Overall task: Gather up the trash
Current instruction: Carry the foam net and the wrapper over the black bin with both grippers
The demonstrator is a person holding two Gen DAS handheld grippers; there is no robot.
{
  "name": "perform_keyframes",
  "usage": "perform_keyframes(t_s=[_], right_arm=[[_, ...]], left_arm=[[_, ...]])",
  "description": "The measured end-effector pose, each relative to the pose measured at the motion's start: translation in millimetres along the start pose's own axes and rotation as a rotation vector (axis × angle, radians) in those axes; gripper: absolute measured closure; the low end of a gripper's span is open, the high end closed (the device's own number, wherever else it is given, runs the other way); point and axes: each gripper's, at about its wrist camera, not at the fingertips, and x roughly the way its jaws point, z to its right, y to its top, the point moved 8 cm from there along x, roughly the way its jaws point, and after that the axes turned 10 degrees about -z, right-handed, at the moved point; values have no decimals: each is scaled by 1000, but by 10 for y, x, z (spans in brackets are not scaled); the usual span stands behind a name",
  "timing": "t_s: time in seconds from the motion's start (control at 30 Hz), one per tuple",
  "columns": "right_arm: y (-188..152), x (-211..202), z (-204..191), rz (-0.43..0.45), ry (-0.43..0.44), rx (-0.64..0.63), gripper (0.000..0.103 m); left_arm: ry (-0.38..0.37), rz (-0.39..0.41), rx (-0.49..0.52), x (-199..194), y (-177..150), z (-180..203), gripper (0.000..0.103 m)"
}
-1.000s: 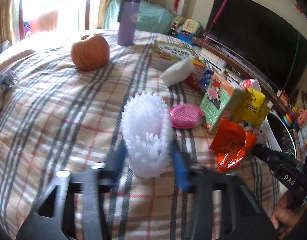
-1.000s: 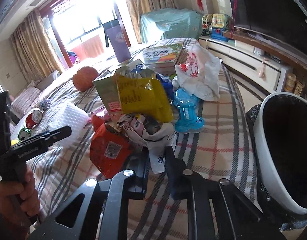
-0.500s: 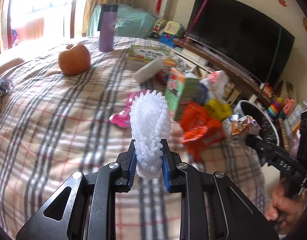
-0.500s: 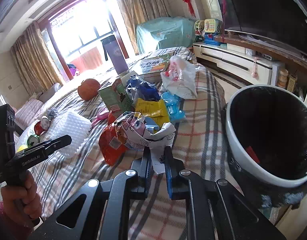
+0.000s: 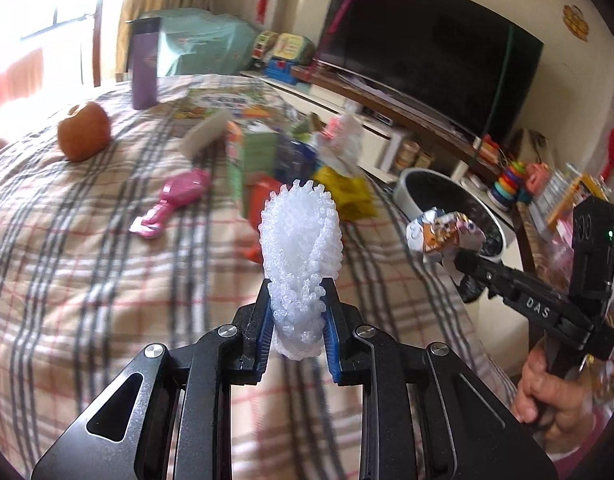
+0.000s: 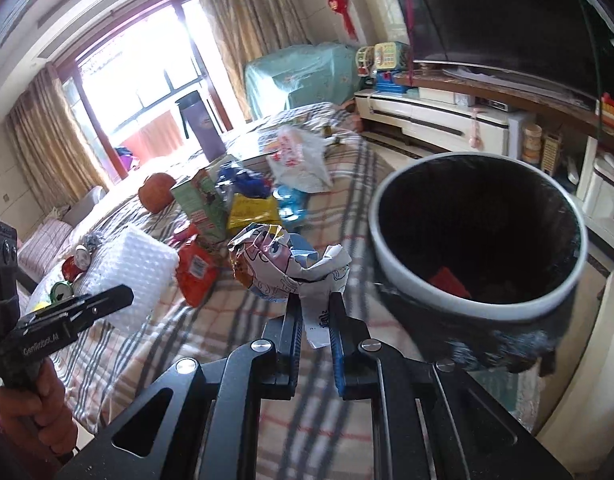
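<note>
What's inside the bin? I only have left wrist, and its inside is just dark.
Observer: A red scrap lies at the bottom of the trash bin. The rest is too dark to tell.
Operator: How is the right gripper holding its wrapper?
Observer: The right gripper pinches only the white tail of the crumpled wrapper. The bulk sits above the fingertips, left of the bin's rim and not over the opening.
Operator: Anything on the bed outside my view?
Observer: Yes. A red can and a green can lie beyond the bubble wrap.
</note>
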Motion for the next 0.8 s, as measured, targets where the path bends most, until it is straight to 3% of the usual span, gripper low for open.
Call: perform_keyframes(t_s=[0.43, 0.8], right_arm=[[-24, -217, 365, 24, -62, 43, 90], [42, -331, 517, 41, -87, 59, 90]], left_arm=[[-56, -42, 114, 203, 53, 589, 83], [-73, -57, 163, 317, 113, 821, 83]])
